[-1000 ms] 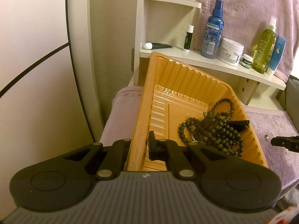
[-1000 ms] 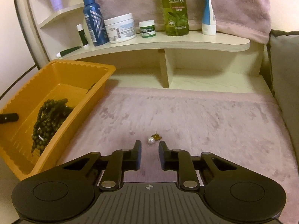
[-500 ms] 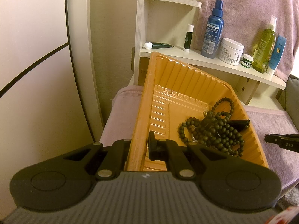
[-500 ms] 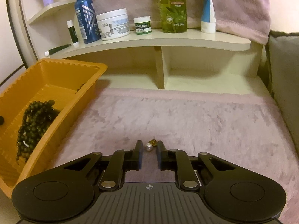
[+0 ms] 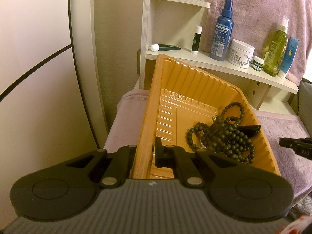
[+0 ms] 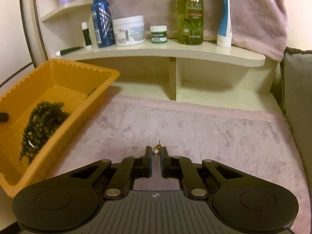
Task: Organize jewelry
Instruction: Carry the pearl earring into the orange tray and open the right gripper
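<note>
- The step in hand looks like picking up the pearl earring (image 6: 156, 152), a small stud with a gold back lying on the mauve plush cover (image 6: 204, 132)
- The right gripper (image 6: 156, 153) sits low over the cover with its jaws narrowed round the pearl; whether the pads already pinch it I cannot tell, since a thin gap seems to show on either side
- The left gripper (image 5: 145, 150) is clenched on the near wall of the orange tray (image 5: 195, 89), one finger outside and one inside, steadying it
- The green bead necklace (image 5: 220, 132) already lies heaped in the tray, so that part seems done
- Next, I judge, the pinch must firm up on a tiny round thing that could slip, then lift and carry left over the tray rim
- Writing on the shelf (image 6: 159, 50): the green bottle (image 6: 190, 11) reads "OLIVE"; the small jar (image 6: 159, 34) seems to read "MENTHOLATUM"; the white tub (image 5: 241, 53) shows "CREAM", the rest blurred
</note>
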Demonstrator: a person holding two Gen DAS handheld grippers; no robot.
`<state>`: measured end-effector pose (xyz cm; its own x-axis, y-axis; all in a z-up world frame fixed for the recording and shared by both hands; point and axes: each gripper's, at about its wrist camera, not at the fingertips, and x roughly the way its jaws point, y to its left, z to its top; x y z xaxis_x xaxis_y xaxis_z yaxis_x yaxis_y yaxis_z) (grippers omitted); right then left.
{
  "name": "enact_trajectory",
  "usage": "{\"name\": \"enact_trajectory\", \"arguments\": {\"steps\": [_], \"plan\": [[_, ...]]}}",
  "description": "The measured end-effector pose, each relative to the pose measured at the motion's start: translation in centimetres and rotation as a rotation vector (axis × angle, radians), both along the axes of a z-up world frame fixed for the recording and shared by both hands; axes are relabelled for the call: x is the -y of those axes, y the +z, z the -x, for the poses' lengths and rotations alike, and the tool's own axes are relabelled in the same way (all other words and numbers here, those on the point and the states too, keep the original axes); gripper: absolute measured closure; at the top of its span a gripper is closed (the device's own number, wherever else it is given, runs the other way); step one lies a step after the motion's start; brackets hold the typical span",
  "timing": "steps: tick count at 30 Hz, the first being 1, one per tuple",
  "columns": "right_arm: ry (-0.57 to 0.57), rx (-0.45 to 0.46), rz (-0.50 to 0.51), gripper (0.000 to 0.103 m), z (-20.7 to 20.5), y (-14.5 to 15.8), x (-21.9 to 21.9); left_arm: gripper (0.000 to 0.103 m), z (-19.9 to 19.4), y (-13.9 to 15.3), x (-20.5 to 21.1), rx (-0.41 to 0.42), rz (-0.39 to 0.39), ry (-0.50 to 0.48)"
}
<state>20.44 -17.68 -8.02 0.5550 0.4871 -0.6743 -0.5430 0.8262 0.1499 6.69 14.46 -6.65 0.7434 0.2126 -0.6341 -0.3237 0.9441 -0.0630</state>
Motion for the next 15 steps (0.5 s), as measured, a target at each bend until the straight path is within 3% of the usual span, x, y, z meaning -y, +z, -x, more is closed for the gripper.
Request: {"name": "enact_trajectory", "arguments": {"steps": [7, 15], "plan": [[0.025, -0.016, -0.125, 0.095, 0.0, 2.0, 0.0, 0.098, 0.0, -0.1, 0.0, 0.000, 0.000, 0.000], [0.139, -0.034, -0.284, 0.095, -0.7, 4.6, -1.6, 0.098, 0.0, 0.0, 0.0, -0.001, 0.000, 0.000]]}}
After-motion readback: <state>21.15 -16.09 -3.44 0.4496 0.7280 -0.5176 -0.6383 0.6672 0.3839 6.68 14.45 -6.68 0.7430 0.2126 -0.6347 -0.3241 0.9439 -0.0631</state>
